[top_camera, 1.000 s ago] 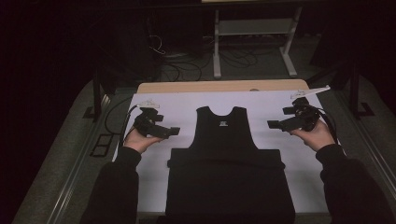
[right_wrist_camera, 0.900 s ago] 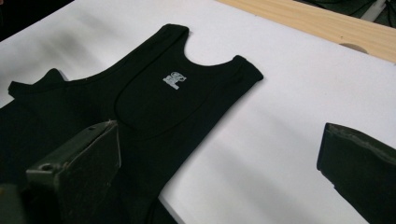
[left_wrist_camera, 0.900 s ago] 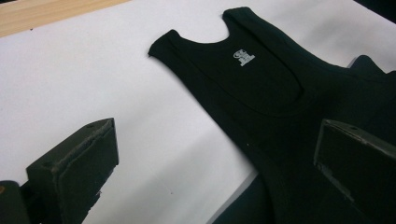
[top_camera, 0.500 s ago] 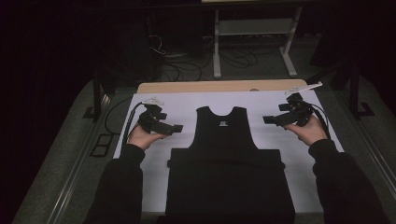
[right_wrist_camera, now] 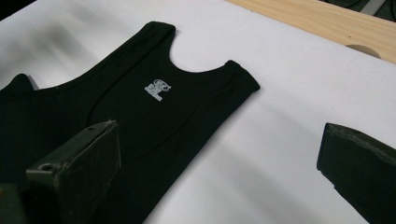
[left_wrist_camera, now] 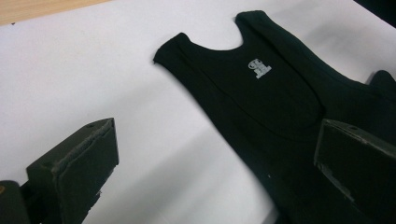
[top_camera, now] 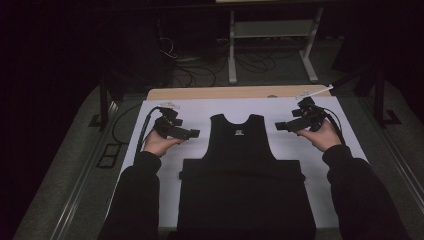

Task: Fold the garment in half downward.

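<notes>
Black tank top [top_camera: 239, 150] spread flat, neck end away from the person, on a white sheet [top_camera: 200, 111] covering the counter [top_camera: 215, 93]; bare wood of the counter showing as a strip beyond the sheet's far edge. Lower half of the garment folded up into a wide dark band [top_camera: 242, 172] across the middle, hem end reaching the near edge of the sheet. Small pale label [left_wrist_camera: 259, 68] printed just inside the neckline, seen also in the right gripper view [right_wrist_camera: 158, 88].

Left gripper [top_camera: 192, 133] held above the sheet just beside the garment's left shoulder strap, pointing toward it, not touching; fingers [left_wrist_camera: 74, 163] spread wide, nothing between them, the right-hand one hanging over black cloth and the other over bare white sheet. Right gripper [top_camera: 279, 126] mirrored at the other strap, near but apart from it; fingers [right_wrist_camera: 79, 158] equally wide and empty, one above the cloth and one above the sheet. Cable [top_camera: 145, 127] trailing from the left gripper off the sheet's left side.

No containers on the counter. Beyond the far edge, on the dim floor, a pale metal stand [top_camera: 272, 45] and loose cables [top_camera: 200, 62], well apart from the garment. Nothing lying between either gripper and the straps.
</notes>
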`<state>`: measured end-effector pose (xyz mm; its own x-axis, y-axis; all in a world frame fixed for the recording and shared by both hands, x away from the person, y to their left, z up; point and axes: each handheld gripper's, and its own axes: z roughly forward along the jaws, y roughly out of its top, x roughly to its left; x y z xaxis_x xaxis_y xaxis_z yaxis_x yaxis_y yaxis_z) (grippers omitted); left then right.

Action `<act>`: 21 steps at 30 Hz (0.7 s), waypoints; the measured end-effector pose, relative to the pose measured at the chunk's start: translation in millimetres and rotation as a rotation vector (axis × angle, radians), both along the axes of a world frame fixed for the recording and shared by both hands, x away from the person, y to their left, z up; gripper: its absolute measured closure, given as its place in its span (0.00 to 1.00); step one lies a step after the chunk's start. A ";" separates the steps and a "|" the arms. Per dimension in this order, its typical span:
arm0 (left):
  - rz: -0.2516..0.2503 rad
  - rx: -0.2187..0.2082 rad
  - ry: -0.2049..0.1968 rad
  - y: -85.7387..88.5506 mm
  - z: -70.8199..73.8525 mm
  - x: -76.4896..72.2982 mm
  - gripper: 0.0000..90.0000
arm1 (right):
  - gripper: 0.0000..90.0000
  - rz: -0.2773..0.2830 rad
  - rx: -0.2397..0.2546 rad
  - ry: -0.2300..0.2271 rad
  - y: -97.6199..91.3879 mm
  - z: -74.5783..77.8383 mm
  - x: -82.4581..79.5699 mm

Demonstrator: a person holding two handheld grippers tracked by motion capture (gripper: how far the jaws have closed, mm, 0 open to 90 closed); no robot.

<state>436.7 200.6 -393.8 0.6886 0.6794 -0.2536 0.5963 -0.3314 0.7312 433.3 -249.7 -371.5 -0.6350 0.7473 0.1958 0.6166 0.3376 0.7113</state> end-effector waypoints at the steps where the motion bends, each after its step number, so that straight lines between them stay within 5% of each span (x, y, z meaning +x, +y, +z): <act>1: 0.002 0.000 0.000 -0.6 -0.9 1.2 0.00 | 0.00 0.002 0.000 0.003 0.3 0.0 1.4; 21: 0.052 -0.029 0.016 -10.7 -22.2 17.9 0.00 | 0.00 -0.009 -0.001 0.026 4.6 -15.0 21.5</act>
<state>454.7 189.9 -416.1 0.6480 0.7066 -0.2842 0.6239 -0.2785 0.7302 454.8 -245.1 -386.5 -0.6232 0.7528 0.2120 0.6381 0.3326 0.6944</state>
